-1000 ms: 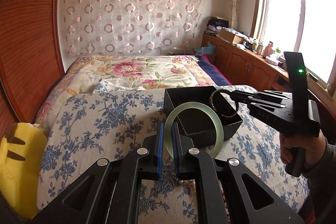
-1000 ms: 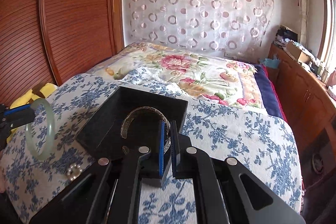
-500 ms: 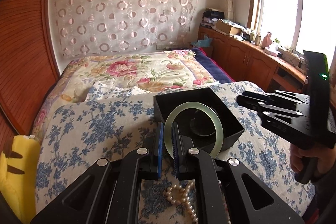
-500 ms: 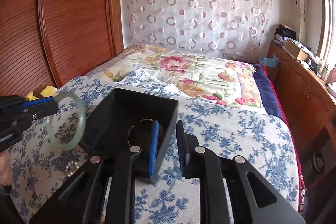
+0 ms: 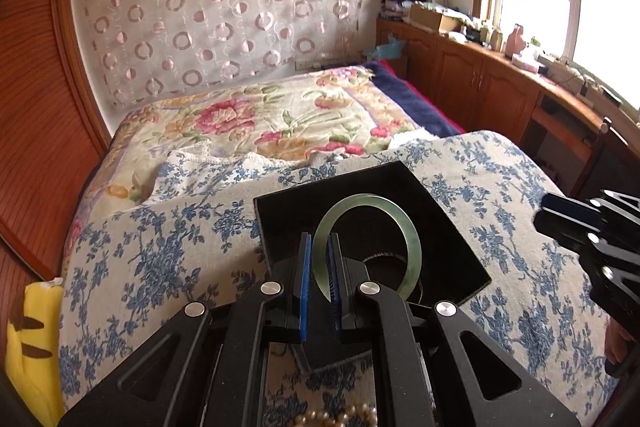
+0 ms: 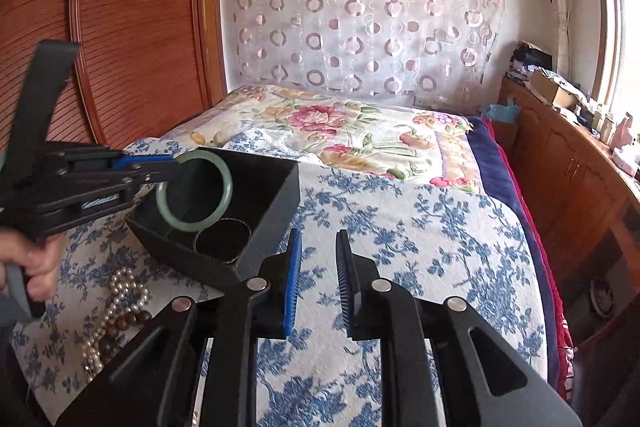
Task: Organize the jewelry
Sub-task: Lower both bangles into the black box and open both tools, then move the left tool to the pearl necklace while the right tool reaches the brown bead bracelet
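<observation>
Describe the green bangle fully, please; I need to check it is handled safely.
The green bangle is a smooth, pale green, slightly see-through ring, jade-like in look, round and unbroken as far as shown. The left tool is shut on its rim, blue pads on either side, holding it in the air, tilted, over the open black box. It seems to touch nothing but the pads. A dark bracelet lies in the box beneath it.
</observation>
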Available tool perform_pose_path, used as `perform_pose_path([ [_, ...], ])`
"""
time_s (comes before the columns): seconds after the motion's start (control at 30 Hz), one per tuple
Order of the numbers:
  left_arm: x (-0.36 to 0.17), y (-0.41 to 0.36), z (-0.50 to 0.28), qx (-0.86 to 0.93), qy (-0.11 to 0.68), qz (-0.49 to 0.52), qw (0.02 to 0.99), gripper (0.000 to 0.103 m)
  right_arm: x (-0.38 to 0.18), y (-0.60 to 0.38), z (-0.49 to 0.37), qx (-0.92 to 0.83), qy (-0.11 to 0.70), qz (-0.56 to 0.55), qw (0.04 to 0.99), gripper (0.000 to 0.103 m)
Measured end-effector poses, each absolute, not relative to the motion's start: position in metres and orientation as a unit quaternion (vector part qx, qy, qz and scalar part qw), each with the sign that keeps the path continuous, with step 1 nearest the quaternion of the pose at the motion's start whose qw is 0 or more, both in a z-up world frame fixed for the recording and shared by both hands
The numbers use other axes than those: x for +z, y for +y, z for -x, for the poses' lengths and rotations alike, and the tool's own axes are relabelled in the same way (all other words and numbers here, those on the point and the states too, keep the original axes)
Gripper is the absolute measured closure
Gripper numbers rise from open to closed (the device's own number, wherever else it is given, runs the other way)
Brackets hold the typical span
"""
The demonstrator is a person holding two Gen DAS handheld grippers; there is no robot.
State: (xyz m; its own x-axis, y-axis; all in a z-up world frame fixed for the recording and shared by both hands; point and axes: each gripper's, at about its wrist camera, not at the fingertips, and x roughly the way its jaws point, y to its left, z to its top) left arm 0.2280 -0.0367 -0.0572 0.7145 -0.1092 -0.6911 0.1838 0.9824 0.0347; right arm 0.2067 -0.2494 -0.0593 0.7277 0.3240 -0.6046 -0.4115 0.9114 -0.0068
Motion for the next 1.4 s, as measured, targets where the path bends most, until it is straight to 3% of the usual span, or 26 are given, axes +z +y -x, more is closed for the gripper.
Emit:
perform_pose_path([
  [0.67,-0.062,-0.036,-0.243,-0.057,0.386,-0.054,0.919,0.095,-0.070,-0.254,-0.192,0.199,0.310,0.074,0.927,0.084],
  [1.23,-0.050,-0.018,-0.145,-0.097,0.354,-0.040,0.929,0.094,-0.077,-0.222,-0.149,0.257,0.326,0.071,0.907,0.084],
  [1.4,-0.060,-0.005,-0.120,-0.090,0.356,-0.032,0.930,0.081,-0.089,-0.205,-0.143,0.283,0.351,0.079,0.889,0.084],
])
